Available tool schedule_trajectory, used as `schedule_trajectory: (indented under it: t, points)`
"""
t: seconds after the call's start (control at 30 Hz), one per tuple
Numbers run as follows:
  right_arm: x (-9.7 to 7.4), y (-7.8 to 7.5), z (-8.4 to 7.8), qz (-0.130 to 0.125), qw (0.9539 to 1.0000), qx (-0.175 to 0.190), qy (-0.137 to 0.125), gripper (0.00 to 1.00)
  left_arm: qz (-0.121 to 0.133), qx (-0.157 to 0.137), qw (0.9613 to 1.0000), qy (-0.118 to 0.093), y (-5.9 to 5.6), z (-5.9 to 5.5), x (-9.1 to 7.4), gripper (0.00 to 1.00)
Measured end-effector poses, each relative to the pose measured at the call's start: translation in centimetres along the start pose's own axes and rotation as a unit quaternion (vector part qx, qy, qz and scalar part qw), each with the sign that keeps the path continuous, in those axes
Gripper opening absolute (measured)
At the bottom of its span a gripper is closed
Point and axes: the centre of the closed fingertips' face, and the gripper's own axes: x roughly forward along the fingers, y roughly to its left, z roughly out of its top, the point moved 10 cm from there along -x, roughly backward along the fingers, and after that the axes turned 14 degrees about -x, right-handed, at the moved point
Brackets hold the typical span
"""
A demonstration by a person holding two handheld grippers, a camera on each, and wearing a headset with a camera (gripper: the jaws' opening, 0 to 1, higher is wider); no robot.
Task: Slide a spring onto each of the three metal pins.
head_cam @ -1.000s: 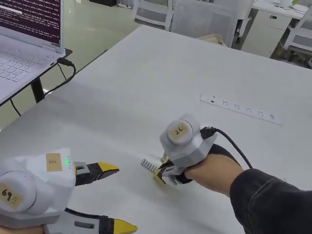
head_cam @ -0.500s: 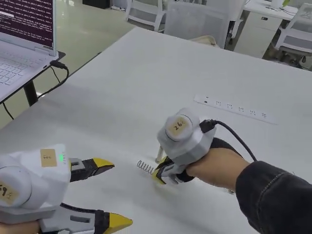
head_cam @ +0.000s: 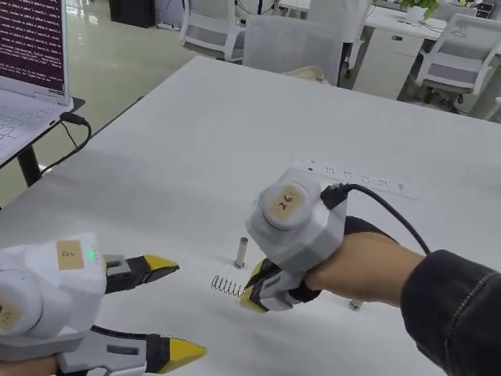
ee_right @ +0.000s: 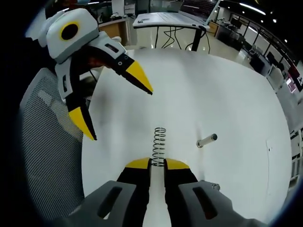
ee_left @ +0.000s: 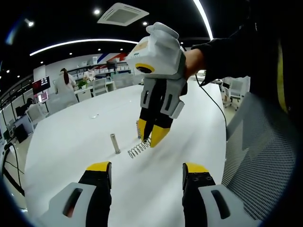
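**Item 1: spring (ee_right: 159,142).** Your right gripper (ee_right: 157,164) clamps it by one end, jaws closed on the last coils. Its long axis runs straight out ahead of the jaws. In the head view it lies nearly flat, low over the table (head_cam: 235,133), with its free end pointing toward your left gripper (head_cam: 184,309). Whether that end touches the table cannot be told.

**Item 2: metal pin (head_cam: 241,252).** It stands upright on the table, just beside the spring on its far side and apart from it. In the right gripper view it sits to the right of the free end.

**Key relation.** The spring's axis is level and the pin's is vertical. By my reading, you need to tip the spring upright and bring its free end over the pin top. Your right gripper is much the nearer.

**Item 3: left gripper.** Its jaws are wide apart and hold nothing. It hovers near the spring's free end.

**Item 4: writing.**
- A round sticker on the right gripper's housing reads "26" by hand.
- The left gripper's stickers are too small to read.
- The laptop (head_cam: 31,47) screen text is illegible.
- The power strip (head_cam: 356,176) shows no readable brand.
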Motion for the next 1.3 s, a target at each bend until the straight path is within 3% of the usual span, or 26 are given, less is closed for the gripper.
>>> schedule_trajectory:
  t: [0.53, 0.87, 1.3]
  points:
    - [-2.0, 2.5, 1.1, 0.048, 0.9981, -0.039, -0.006, 0.08, -0.023, 0.033, 0.9992, -0.001, -0.7, 0.5, 0.6, 0.29]
    - [-2.4, 3.2, 1.3, 0.062, 0.9964, -0.057, -0.003, 0.08, -0.044, 0.061, 0.9972, 0.004, -1.5, 0.6, 0.9, 0.13]
    - [-2.6, 3.9, 1.7, 0.08, 0.9938, -0.076, 0.001, 0.08, -0.06, 0.087, 0.9943, 0.015, -2.3, 0.4, 1.0, 0.06]
